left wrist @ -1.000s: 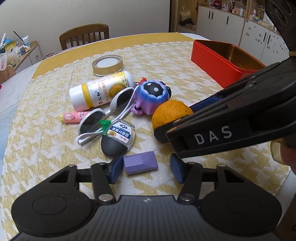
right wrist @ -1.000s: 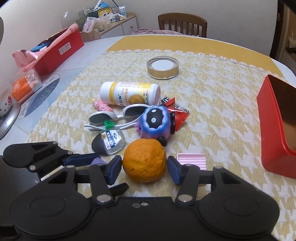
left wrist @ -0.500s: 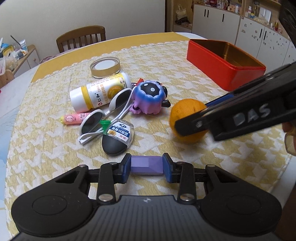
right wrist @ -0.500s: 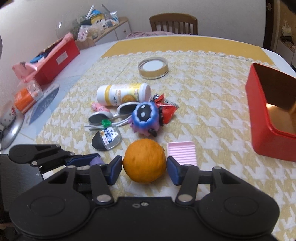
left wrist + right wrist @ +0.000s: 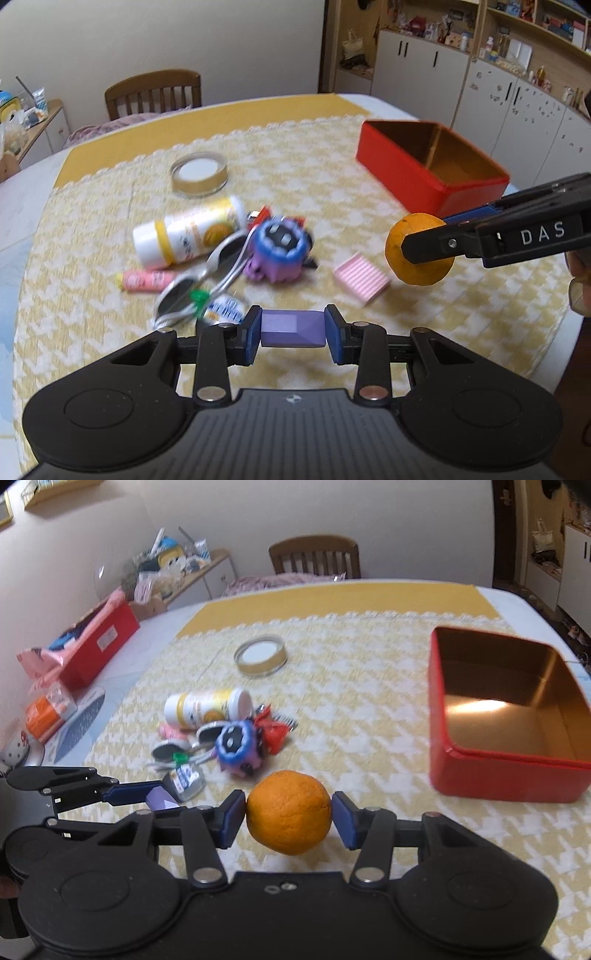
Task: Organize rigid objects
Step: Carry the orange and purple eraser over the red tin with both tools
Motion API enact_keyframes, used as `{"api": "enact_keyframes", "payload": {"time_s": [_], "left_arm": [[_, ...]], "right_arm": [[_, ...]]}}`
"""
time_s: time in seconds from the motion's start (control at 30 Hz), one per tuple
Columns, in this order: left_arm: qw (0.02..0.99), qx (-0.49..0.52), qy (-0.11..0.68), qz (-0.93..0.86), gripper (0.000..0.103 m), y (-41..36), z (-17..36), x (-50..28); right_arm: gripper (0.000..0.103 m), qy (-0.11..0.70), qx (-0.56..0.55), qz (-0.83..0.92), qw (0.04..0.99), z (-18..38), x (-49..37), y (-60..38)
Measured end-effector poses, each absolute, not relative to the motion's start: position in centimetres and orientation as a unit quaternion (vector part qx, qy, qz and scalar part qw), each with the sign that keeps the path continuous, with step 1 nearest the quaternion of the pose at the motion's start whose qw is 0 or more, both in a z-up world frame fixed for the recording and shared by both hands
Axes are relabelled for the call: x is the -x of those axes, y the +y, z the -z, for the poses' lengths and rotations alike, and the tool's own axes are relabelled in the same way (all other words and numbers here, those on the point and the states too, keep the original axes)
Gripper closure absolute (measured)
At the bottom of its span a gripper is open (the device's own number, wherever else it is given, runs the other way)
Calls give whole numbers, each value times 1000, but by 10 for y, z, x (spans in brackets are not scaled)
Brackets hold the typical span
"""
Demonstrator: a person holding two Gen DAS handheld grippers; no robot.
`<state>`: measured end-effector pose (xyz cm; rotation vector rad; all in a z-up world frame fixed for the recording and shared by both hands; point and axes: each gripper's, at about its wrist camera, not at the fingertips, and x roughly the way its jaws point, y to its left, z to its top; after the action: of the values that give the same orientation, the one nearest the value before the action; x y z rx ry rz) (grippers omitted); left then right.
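Domestic room, cream walls, wooden chair (image 5: 153,90) at the far side of a tabletop (image 5: 92,229) covered with a yellow-and-white houndstooth cloth. White cabinets and open shelves stand at the right in the left wrist view; a cluttered side shelf sits at the left in the right wrist view.

Left tool (image 5: 293,334): blue pads clamped on a small purple faceted block (image 5: 293,328), gripped at its two short ends and held clear of the cloth.

Right tool (image 5: 289,818): blue pads pressed to either side of a round orange fruit (image 5: 289,812). Fruit is off the cloth, hanging between the clutter and the open red metal tin with a gold interior (image 5: 506,716). In the left wrist view the fruit sits just in front of the tin's near corner. Tin looks empty.

Loose items, centre of cloth, bunched together:
- white-and-yellow plastic bottle (image 5: 188,232), lying on its side
- white-framed sunglasses with dark lenses (image 5: 207,277), touching the bottle
- purple and blue round toy figure with a dark face (image 5: 279,249), just beside the sunglasses
- small pink tube (image 5: 146,280), lying flat near the bottle cap
- red foil packet (image 5: 273,727), partly behind the toy
- small dark pouch with a green cap (image 5: 186,777), blurred, label unreadable
- pink ribbed square pad (image 5: 362,278), flat, apart from the bunch, between toy and fruit
- round gold-rimmed lid (image 5: 199,173), alone, farther back
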<state>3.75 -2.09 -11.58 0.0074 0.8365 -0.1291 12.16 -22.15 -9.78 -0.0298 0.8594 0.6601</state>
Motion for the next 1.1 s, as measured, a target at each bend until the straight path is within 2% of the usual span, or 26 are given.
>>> {"api": "enact_keyframes", "payload": {"time_s": [0.57, 0.83, 1.1], "left_arm": [[924, -20, 357, 135, 68, -85, 43, -123], [917, -4, 372, 143, 68, -124, 46, -197], [904, 9, 405, 135, 68, -163, 70, -259]], "right_arm": [[52, 360, -8, -230, 904, 45, -182, -322], [52, 364, 6, -203, 909, 64, -215, -343], [52, 374, 32, -212, 902, 82, -243, -352]]}}
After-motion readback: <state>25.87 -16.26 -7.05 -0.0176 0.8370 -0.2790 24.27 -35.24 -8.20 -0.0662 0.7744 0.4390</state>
